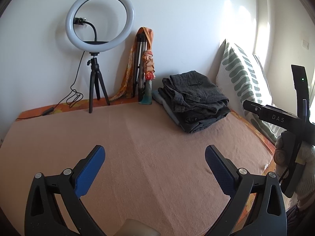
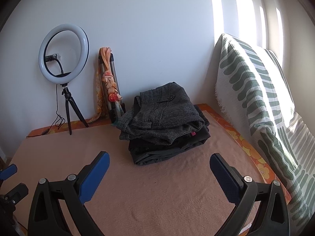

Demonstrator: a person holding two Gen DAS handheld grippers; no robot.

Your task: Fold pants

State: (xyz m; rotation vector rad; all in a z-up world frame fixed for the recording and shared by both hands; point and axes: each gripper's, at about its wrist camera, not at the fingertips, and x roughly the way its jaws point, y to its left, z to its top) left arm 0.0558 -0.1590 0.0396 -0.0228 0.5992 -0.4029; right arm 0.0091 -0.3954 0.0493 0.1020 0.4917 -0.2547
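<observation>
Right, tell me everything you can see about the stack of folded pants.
The stack of folded pants sits on the peach blanket near the back wall, apart from both open tools. Its top garment is grey, finely checked and woolly-looking, folded loosely with rumpled edges and a buttoned pocket flap facing up. Beneath it lie darker, smoother black pieces, with a small red tag showing at the right edge. In the left wrist view a pale blue layer peeks out on the left. The green-patterned pillow stands to its right, not touching it.
</observation>
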